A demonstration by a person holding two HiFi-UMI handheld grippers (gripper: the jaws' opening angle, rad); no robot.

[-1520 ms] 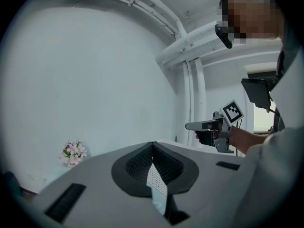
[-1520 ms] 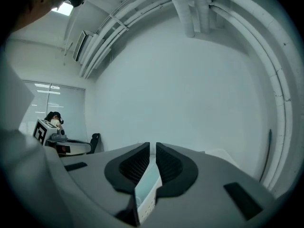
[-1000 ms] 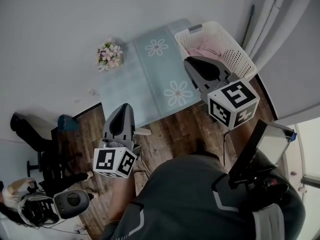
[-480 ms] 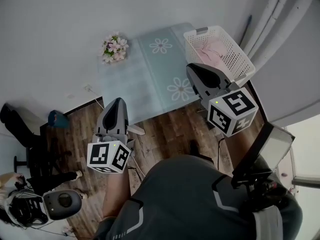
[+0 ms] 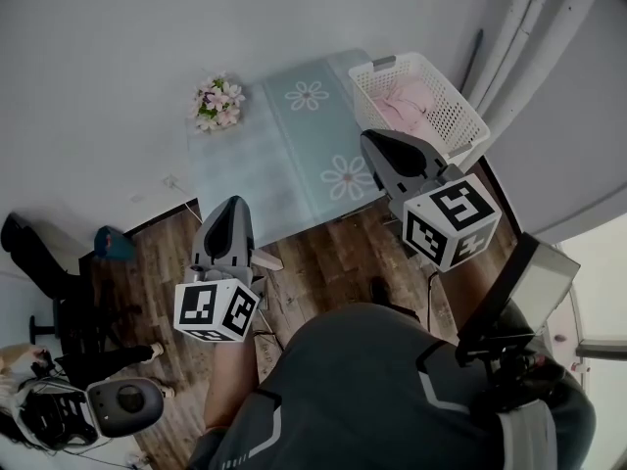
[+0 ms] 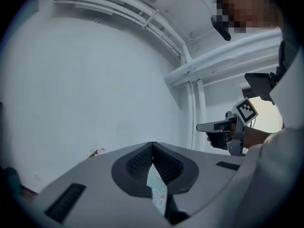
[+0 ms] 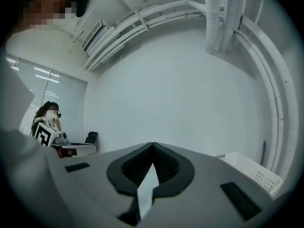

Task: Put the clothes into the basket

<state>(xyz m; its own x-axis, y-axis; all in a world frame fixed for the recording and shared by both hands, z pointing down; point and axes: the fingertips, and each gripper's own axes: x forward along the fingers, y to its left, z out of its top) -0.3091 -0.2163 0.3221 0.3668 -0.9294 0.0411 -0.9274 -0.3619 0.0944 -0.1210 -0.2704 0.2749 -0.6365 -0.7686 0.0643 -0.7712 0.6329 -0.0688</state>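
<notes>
Left tongs: the left gripper (image 6: pixel 152 146), grey with a marker cube, is held level at about 11 o'clock from the person's lap; its jaws meet at the tips with nothing between them
Right tongs: the right gripper (image 7: pixel 152 147), at about 1 o'clock, is likewise closed and empty, and points toward the basket side of the room
Floor: dark wooden plank floor (image 5: pixel 323 262) lies under both grippers; no garment shows on it
Mat: pale blue-green mat with white daisy prints (image 5: pixel 274 155) at 12 o'clock; no clothes show on it, only a small bunch of pink and white flowers (image 5: pixel 217 104) near its 10 o'clock corner
Basket: white plastic lattice laundry basket (image 5: pixel 468 125) at 1 o'clock, touching the mat's far right corner
Clothes: crumpled pink garment (image 5: pixel 402 104), inside the basket and below its rim
Step, as I judge it: loading looks finished, or a last check is due
Doing it well: scan the mat and floor for anything missed; if something turns up, open one gripper wide, pinch a thick fold, lift it clear of the rim and release over the basket's middle
</notes>
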